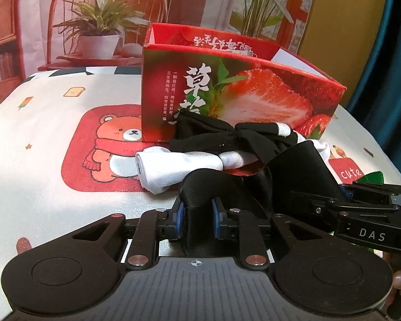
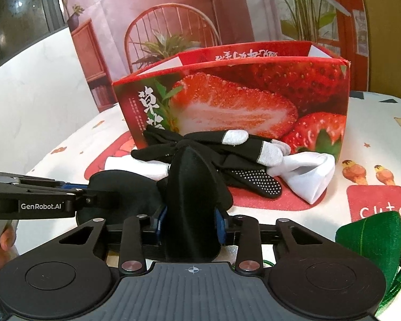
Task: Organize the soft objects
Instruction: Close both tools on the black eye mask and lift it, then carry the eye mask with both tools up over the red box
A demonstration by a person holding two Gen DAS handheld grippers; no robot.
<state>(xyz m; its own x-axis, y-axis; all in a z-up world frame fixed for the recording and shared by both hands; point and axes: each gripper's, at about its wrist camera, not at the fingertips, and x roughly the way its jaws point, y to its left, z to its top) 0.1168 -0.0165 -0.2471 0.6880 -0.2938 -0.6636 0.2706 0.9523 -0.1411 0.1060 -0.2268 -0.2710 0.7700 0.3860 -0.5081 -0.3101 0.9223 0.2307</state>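
Reading "cute" on the tablecloth's [image 2: 66, 123] red patch [image 2: 378, 208], "DAS" on the right gripper [image 1: 294, 160] and "GenRobot.AI" on the left gripper [image 2: 125, 184], the writing is plain; the strawberry box [image 2: 240, 101] bears Chinese characters. Just in front of that box lie the black gloves [image 2: 200, 147] and white cloth [image 2: 304, 176] (tangled together). Both grippers' jaws stand nearly together, tips at the pile; whether they pinch fabric I cannot tell.
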